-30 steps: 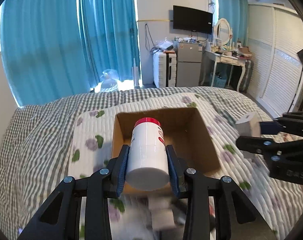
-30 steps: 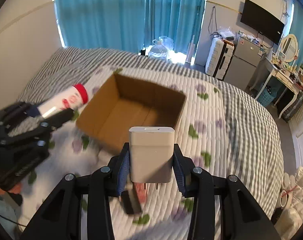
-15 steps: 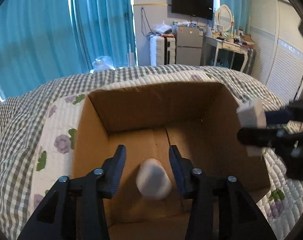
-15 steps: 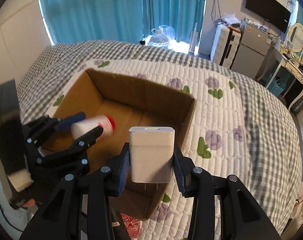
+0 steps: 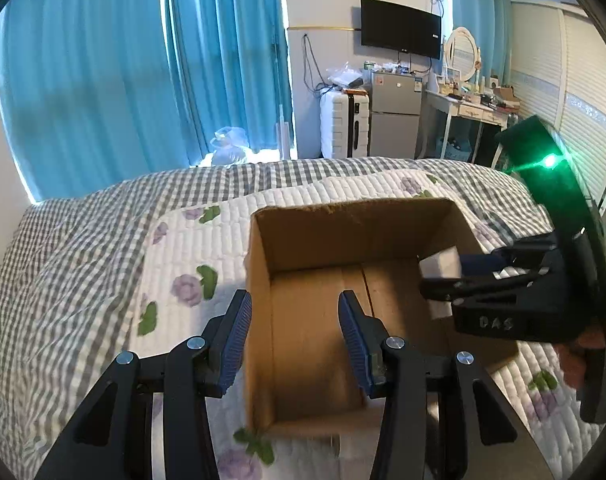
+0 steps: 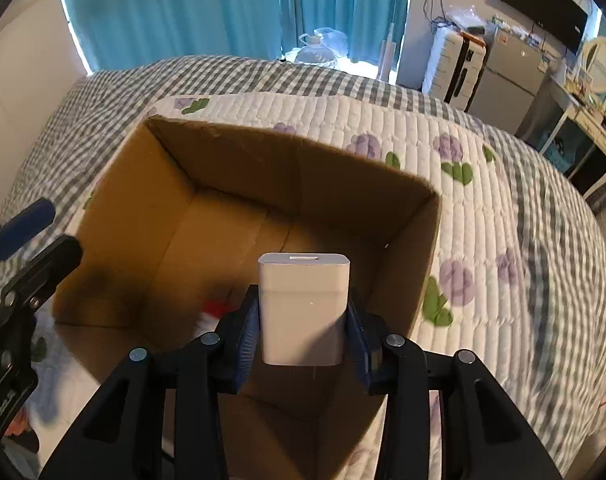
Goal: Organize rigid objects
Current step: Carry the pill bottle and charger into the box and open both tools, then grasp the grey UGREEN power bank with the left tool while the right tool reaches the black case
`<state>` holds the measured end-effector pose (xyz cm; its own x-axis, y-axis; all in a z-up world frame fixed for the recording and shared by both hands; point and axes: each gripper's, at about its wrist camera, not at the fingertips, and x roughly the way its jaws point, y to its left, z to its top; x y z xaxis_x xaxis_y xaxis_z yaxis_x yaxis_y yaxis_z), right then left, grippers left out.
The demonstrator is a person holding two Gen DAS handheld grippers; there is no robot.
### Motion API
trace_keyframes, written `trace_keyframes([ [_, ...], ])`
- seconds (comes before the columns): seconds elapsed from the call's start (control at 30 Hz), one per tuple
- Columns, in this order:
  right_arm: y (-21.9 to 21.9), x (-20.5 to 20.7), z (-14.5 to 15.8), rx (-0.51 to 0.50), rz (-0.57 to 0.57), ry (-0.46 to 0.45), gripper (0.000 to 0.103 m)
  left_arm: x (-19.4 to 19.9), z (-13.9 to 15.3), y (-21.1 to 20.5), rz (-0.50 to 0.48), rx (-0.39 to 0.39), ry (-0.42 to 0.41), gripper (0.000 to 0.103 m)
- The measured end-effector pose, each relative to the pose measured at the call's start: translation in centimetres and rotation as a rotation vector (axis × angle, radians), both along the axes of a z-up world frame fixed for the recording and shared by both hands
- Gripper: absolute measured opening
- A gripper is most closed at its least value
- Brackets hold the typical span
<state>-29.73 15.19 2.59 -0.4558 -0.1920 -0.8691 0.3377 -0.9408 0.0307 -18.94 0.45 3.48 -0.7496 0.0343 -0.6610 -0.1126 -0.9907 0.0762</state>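
White bottle (image 6: 213, 312) now dropped from left gripper (image 5: 293, 334)

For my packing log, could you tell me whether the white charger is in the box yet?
Not released: the right tongs are shut on the white charger, held above the cardboard box floor.

The cardboard box (image 6: 239, 168) stands open at the top on the quilt (image 6: 483, 240), its four walls fencing the floor. Inside, a red-capped bottle (image 6: 213, 308) lies blurred near the front wall. The right gripper (image 6: 303, 336), clamping a white charger (image 6: 303, 304), fills the space above the box's right side.
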Motion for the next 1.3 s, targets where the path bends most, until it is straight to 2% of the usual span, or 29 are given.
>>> trace_keyframes([
  [0.07,0.3,1.3,1.2,-0.007,-0.005,0.03,0.063,1.5,0.7,-0.4,0.014,-0.002,-0.003,0.05],
  [0.17,1.0,4.2,4.2,0.002,0.0,0.093,0.064,4.4,1.9,-0.8,0.032,0.002,0.002,0.066],
  [0.23,1.8,6.9,6.5,0.011,0.002,0.131,0.066,6.2,2.4,-0.9,0.039,0.001,0.011,0.072],
  [0.3,2.4,9.2,8.3,0.016,0.007,0.158,0.075,8.4,2.8,-0.8,0.048,-0.001,0.018,0.088],
  [0.33,2.9,10.8,9.2,0.019,0.006,0.179,0.077,9.1,2.7,-0.7,0.05,0.0,0.016,0.088],
  [0.47,4.2,15.5,10.4,0.017,0.017,0.214,0.095,12.1,1.5,0.1,0.054,-0.009,0.004,0.088],
  [0.57,4.8,18.3,9.4,0.026,0.026,0.237,0.097,13.2,-0.4,1.1,0.06,-0.01,-0.026,0.088],
  [0.67,4.7,19.8,6.6,0.052,0.057,0.235,0.097,13.9,-3.3,2.0,0.074,0.014,-0.088,0.088],
  [0.83,5.2,19.2,1.1,0.017,0.066,0.134,0.097,14.1,-7.6,3.6,0.07,0.037,-0.155,0.088],
  [0.97,5.5,17.8,-3.2,0.042,0.051,0.079,0.097,13.9,-10.6,4.9,0.055,0.056,-0.197,0.088],
  [1.13,6.1,17.4,-5.8,0.048,0.042,0.048,0.097,13.3,-12.9,6.4,0.004,0.057,-0.235,0.088],
  [1.3,5.6,17.3,-6.5,0.061,0.059,0.032,0.097,12.1,-14.7,6.3,0.042,0.07,-0.253,0.088],
])
